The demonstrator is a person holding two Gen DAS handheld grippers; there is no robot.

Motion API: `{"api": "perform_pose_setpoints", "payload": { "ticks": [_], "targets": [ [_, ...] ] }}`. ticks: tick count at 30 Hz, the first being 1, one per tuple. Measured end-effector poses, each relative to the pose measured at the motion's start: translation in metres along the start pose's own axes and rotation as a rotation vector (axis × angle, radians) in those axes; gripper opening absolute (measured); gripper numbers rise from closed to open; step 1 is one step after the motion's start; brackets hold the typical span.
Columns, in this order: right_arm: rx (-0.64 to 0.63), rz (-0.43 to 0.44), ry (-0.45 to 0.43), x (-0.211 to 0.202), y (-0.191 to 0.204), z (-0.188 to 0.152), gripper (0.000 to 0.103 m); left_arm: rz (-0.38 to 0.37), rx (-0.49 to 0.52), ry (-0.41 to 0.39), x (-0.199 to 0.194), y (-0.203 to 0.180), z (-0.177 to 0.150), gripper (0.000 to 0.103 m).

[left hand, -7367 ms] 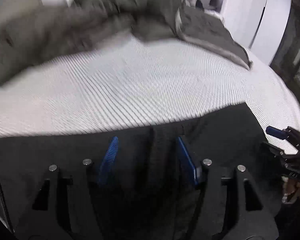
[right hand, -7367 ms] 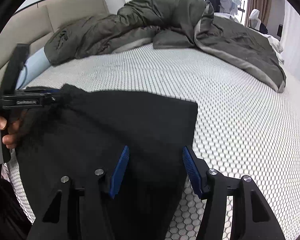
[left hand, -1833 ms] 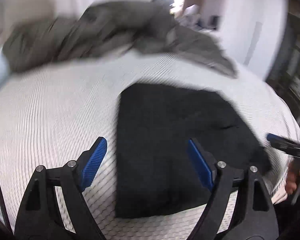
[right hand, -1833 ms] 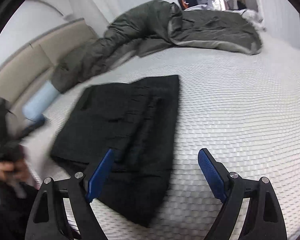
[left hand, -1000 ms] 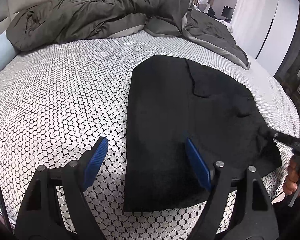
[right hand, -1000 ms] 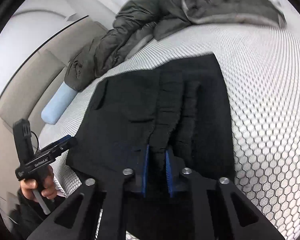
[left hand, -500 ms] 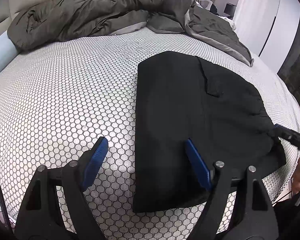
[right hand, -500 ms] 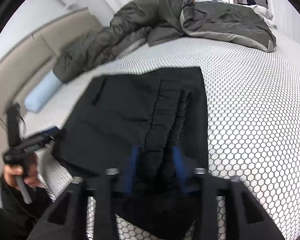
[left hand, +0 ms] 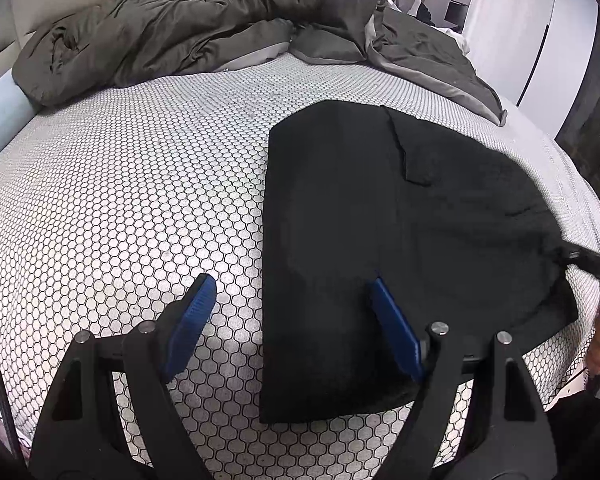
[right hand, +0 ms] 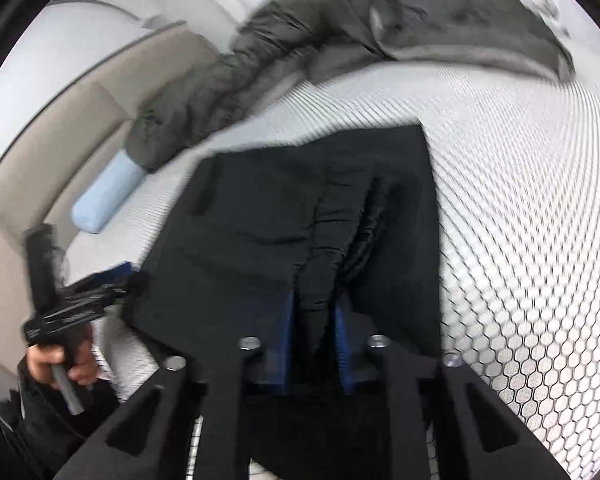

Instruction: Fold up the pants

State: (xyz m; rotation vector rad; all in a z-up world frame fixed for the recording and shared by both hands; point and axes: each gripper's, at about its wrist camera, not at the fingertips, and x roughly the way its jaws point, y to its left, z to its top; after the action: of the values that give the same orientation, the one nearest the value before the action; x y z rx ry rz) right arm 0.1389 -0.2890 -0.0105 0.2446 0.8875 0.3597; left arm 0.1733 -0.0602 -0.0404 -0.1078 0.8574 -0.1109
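From the left of the pants [left hand: 380, 240], my left claw [left hand: 290, 320] hung spread wide and empty above the bed [left hand: 120, 200], one pad over bare mattress, the other over the near left part of the black cloth, where it had held for the past second; the pants lay as a flat folded slab on the bed's near right part, well clear of the grey duvet [left hand: 220, 28] heaped beyond them. Over at the pants' right edge, my right claw [right hand: 314, 340] had just been closing again after briefly springing apart, and now it was pinching a raised ridge of the fabric between its blue pads; a second earlier it had been pressed together on that same bunched strip. I judged that this re-grip meant a better purchase on the thick layered edge, so the next fold could carry across toward the left side; the blurred right view left the depth of the bite unclear.
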Motion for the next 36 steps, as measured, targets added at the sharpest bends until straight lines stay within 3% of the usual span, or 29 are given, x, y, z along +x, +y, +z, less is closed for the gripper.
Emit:
{"api": "perform_pose_setpoints", "payload": {
  "ticks": [3,7,9,14,17,19,22,25,28,30,34,36],
  "targets": [
    [-0.022,0.039,-0.085,-0.034,0.021,0.004,0.015,-0.001,-0.002,-0.004,-0.001,0.0,0.001,0.078],
    [-0.004,0.103,-0.123,-0.065,0.041,0.005,0.014,-0.001,0.003,-0.009,-0.004,0.001,0.001,0.078],
    [0.043,0.102,-0.078,-0.059,0.037,0.002,0.014,0.0,-0.001,-0.005,-0.004,0.004,0.0,0.078],
    [0.155,-0.021,0.119,-0.013,-0.012,-0.023,0.017,-0.004,-0.021,-0.006,-0.005,0.007,0.002,0.078],
    [0.194,0.028,0.136,-0.008,-0.023,-0.026,0.02,-0.014,-0.015,-0.013,-0.007,0.004,0.002,0.078],
    [0.21,0.065,0.143,-0.009,-0.027,-0.026,0.035,-0.012,0.004,-0.014,-0.007,-0.001,0.001,0.078],
    [0.198,0.085,0.142,-0.002,-0.028,-0.028,0.042,0.0,0.017,-0.004,-0.004,-0.003,-0.002,0.078],
    [0.168,0.071,0.121,0.007,-0.02,-0.024,0.038,-0.005,0.012,-0.007,-0.005,-0.002,-0.002,0.078],
    [0.122,0.062,0.096,0.007,-0.009,-0.02,0.021,-0.005,0.004,-0.01,-0.006,0.0,-0.001,0.078],
    [0.137,0.131,0.048,-0.006,-0.003,-0.015,0.018,-0.009,-0.002,-0.013,-0.007,0.002,-0.001,0.078],
    [0.243,0.382,-0.024,-0.036,0.003,-0.003,0.017,-0.012,0.004,-0.022,-0.01,0.001,-0.001,0.078],
    [0.28,0.406,0.006,-0.034,0.002,-0.005,0.017,-0.008,0.007,-0.017,-0.009,0.003,0.0,0.078]
  ]
}}
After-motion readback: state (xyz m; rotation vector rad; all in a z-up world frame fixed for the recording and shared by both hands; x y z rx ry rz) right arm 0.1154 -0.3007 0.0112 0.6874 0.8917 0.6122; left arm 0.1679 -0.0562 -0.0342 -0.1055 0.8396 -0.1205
